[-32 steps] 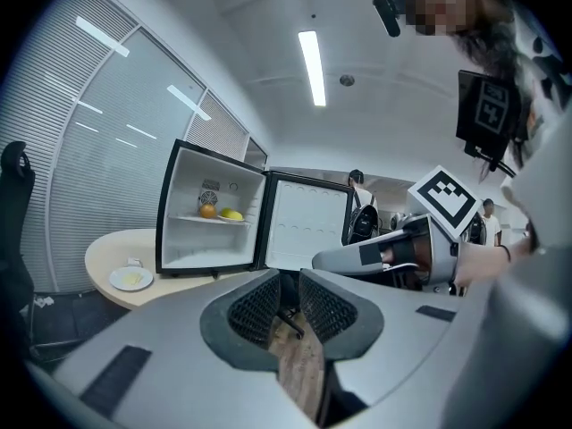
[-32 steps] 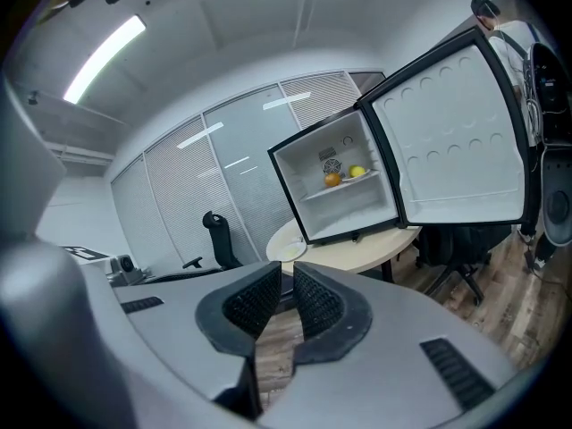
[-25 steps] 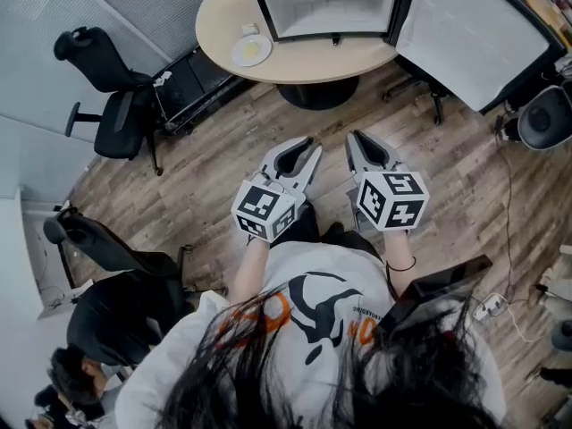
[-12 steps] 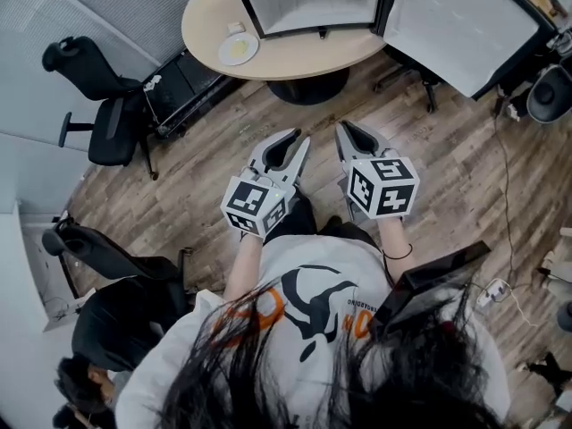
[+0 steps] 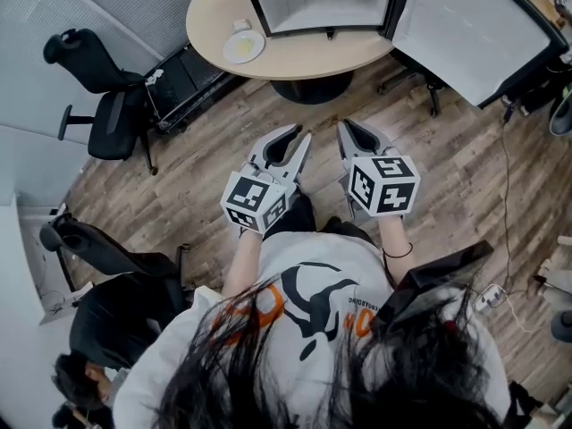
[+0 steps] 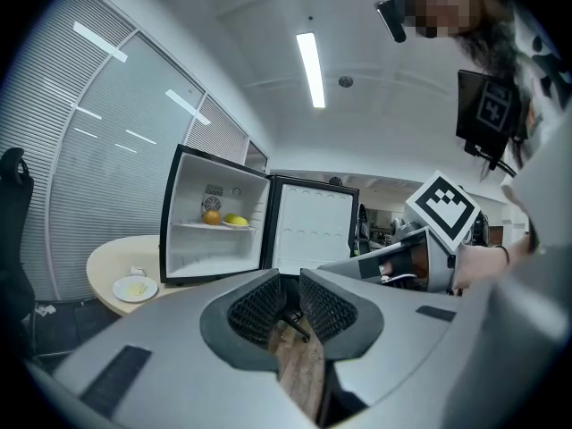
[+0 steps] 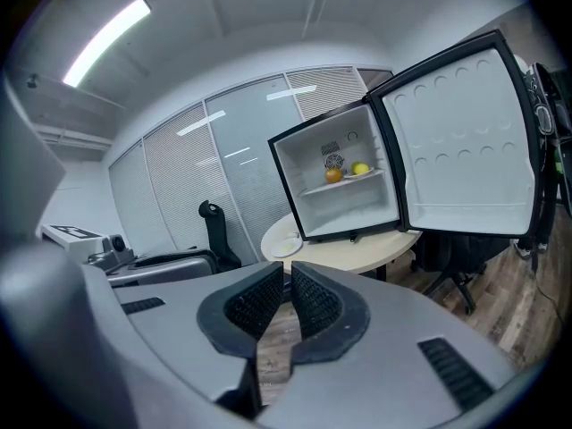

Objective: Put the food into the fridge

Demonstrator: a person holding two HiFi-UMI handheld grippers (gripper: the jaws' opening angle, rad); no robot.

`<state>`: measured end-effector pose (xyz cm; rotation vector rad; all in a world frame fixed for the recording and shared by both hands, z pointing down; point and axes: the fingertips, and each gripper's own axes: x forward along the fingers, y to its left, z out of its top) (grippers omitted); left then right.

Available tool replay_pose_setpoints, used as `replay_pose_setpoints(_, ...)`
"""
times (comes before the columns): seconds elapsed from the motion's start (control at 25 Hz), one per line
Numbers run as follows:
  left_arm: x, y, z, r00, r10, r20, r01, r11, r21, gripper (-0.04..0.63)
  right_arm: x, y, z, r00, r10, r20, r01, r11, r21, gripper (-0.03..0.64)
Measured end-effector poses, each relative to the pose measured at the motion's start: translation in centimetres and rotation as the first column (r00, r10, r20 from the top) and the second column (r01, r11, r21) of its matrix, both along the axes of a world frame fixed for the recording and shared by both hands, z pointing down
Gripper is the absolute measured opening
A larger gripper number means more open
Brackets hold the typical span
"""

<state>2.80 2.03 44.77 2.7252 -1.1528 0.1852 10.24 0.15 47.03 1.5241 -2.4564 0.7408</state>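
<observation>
A small black fridge (image 5: 317, 7) stands open on a round beige table (image 5: 295, 59), its door (image 5: 465, 25) swung out to the right. On its shelf lie an orange (image 7: 333, 175) and a yellow fruit (image 7: 360, 169) on a dish. A white plate (image 5: 242, 46) with something pale yellow sits on the table left of the fridge. My left gripper (image 5: 302, 138) and right gripper (image 5: 342, 125) hover side by side over the wooden floor, well short of the table. Both are shut and hold nothing.
Black office chairs stand at the left (image 5: 103, 105) and lower left (image 5: 89, 248), another behind the fridge door (image 7: 465, 257). A second person (image 5: 98, 329) sits at the lower left. Cables (image 5: 500, 293) trail over the floor at the right.
Both grippers stay side by side in front of the person's body. The head view has drifted a little, so the fridge and table sit slightly higher in the picture.
</observation>
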Motion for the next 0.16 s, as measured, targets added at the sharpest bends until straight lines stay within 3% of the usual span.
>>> replay_pose_setpoints(0.16, -0.1, -1.0, 0.3, 1.0, 0.001, 0.002, -0.001, 1.0, -0.004, 0.077, -0.3, -1.3, 0.4, 1.0, -0.004, -0.007, 0.004, 1.0, -0.006, 0.037)
